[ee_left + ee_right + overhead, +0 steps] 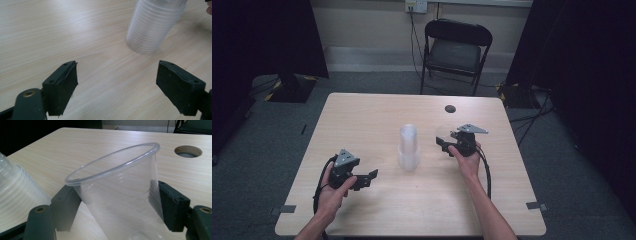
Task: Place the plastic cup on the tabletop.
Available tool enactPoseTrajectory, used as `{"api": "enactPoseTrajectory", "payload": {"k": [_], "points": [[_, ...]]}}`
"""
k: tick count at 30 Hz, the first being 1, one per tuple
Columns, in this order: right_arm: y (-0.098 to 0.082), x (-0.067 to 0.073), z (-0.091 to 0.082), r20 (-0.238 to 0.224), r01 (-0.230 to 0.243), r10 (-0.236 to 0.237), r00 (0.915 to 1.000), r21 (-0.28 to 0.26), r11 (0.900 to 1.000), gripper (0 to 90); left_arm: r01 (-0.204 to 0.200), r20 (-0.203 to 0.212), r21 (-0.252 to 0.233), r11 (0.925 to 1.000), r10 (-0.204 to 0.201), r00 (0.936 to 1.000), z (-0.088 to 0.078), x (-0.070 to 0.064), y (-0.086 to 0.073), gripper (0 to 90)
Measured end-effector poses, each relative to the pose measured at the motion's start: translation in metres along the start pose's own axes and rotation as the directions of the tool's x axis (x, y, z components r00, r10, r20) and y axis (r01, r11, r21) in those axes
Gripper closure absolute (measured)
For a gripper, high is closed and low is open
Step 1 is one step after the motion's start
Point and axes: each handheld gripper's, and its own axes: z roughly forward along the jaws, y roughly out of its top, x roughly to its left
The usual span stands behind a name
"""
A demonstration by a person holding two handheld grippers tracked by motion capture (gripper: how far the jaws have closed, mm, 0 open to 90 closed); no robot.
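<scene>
A stack of clear plastic cups (409,147) stands upright in the middle of the wooden table (377,112). In the high view my right gripper (442,143) sits just right of the stack, and a single clear cup (444,134) rests between its jaws. The right gripper view shows that cup (120,195) tilted, rim up, with both black pads pressing its sides, and the stack (17,195) at the left edge. My left gripper (371,176) is at the front left of the table. Its jaws stand wide apart (117,82) with nothing between them, pointing toward the stack (155,25).
A round cable hole (450,108) is in the table behind the right gripper, also seen as a hole (188,151) in the right gripper view. A black folding chair (457,47) stands beyond the far edge. Dark curtains hang at both sides.
</scene>
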Motion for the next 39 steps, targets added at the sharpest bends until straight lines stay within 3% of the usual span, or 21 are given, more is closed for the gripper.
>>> {"api": "enactPoseTrajectory", "payload": {"k": [8,15,19,29,39], "points": [[-0.003,0.005,0.011,-0.022,0.003,-0.002,0.9998,0.020,1.000,26.1,-0.008,0.003,0.014,0.9999,0.007,1.0000,0.002,-0.001,-0.002,18.0],[-0.006,0.005,0.009,-0.034,0.010,-0.008,0.9994,0.037,0.999,23.7,-0.002,0.009,0.020,0.9998,0.002,1.0000,0.003,-0.001,-0.005,18.7],[-0.008,0.003,0.006,-0.031,0.012,-0.011,0.9995,0.030,0.999,22.4,-0.006,0.007,0.025,0.9997,0.006,1.0000,0.003,-0.001,-0.005,18.7],[-0.012,0.000,0.001,-0.017,0.052,-0.051,0.9986,0.074,0.996,20.7,-0.004,0.009,0.027,0.9996,0.004,1.0000,0.003,-0.001,-0.005,18.7],[-0.016,-0.002,0.000,-0.006,0.050,-0.050,0.9987,0.095,0.994,17.1,-0.005,0.009,0.028,0.9996,0.005,0.9999,0.003,-0.001,-0.005,18.8]]}}
